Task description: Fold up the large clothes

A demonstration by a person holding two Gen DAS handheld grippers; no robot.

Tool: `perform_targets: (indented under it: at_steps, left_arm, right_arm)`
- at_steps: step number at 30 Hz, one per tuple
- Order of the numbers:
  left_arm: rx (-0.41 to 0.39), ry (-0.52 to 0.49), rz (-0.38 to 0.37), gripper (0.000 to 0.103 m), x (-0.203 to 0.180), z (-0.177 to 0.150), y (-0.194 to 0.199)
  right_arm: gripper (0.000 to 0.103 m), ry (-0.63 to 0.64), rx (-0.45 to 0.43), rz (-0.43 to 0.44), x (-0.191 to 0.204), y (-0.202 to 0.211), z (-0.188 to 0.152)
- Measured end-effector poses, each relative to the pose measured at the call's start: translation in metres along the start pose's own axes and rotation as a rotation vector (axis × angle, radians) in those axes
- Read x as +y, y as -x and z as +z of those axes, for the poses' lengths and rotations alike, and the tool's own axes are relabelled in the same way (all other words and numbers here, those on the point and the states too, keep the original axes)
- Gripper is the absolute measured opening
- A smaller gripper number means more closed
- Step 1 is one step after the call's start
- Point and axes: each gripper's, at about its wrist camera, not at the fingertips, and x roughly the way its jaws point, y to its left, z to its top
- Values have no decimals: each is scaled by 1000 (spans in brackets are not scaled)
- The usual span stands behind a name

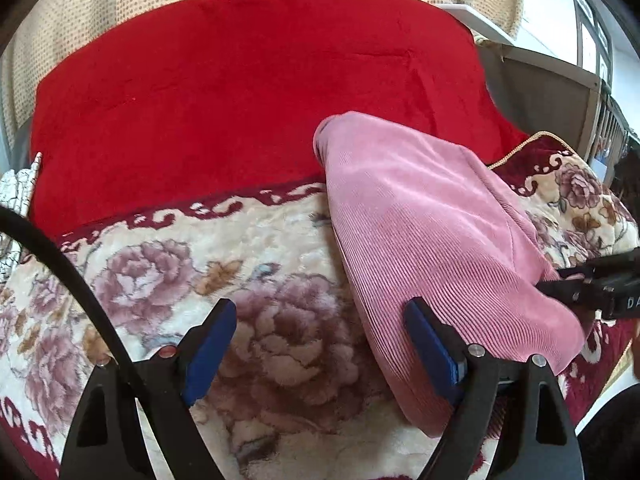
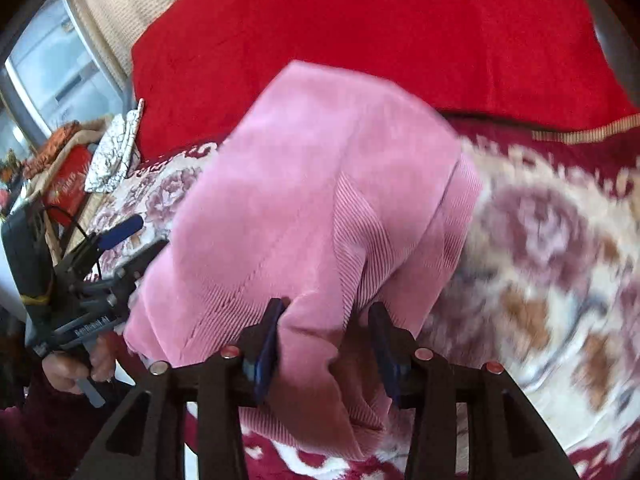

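A pink corduroy garment (image 1: 420, 220) (image 2: 320, 180) lies folded lengthwise on the floral blanket (image 1: 160, 280). My left gripper (image 1: 320, 308) (image 2: 148, 234) stands wide open just above the blanket. Its right finger is at the garment's near left edge, and only blanket shows between the pads. My right gripper (image 2: 326, 306) (image 1: 554, 279) is at the garment's near right end. A bunched fold of the pink cloth sits between its blue pads. The fold rests against the left pad, and a dark gap separates it from the right pad. The right wrist view is blurred.
A red quilt (image 1: 240, 80) (image 2: 360, 40) covers the far half of the bed, with a beige dotted curtain (image 1: 80, 20) behind it. A red box (image 2: 68, 188) and a white crackle-patterned item (image 2: 112, 156) lie at the bed's left side, near a window (image 2: 60, 68). A black cable (image 1: 60, 264) crosses the left wrist view.
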Motion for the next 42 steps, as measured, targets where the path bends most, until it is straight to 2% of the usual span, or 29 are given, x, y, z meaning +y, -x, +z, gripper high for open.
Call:
perform_targets:
  at_steps: [6, 9, 12, 16, 19, 22, 26, 29, 31, 34, 36, 42]
  left_arm:
    - [-23, 2, 9, 86, 6, 3, 10]
    - [-90, 47, -45, 86, 13, 5, 26]
    - [-141, 39, -65, 87, 8, 5, 36]
    - [-26, -64, -13, 90, -15, -4, 10]
    - [-3, -10, -41, 91, -5, -4, 8]
    - [-20, 3, -21, 91, -1, -2, 13]
    - [-76, -23, 14, 91, -4, 3, 22]
    - [-125, 11, 13, 91, 3, 9, 28]
    - [-104, 5, 11, 91, 5, 11, 22]
    - [-17, -37, 18, 91, 2, 8, -3]
    - [-15, -20, -7, 91, 4, 7, -5]
    - [-17, -29, 6, 91, 5, 7, -4]
  right_arm:
    - [49, -36, -23, -12, 2, 8, -13]
    - [49, -59, -36, -3, 1, 18, -20]
    - [50, -75, -50, 3, -4, 21, -24]
    - [54, -107, -44, 24, -9, 8, -24]
    - [54, -116, -23, 26, -10, 9, -19]
    - [54, -98, -37, 18, -6, 20, -9]
    - [54, -85, -128, 14, -2, 40, 15]
    - [54, -91, -168, 4, 1, 39, 32]
    - [54, -115, -171, 5, -3, 26, 43]
    - [54, -159, -108, -10, -13, -5, 48]
    - [55, -170, -82, 5, -21, -22, 45]
    - [55, -175, -118, 21, -19, -2, 43]
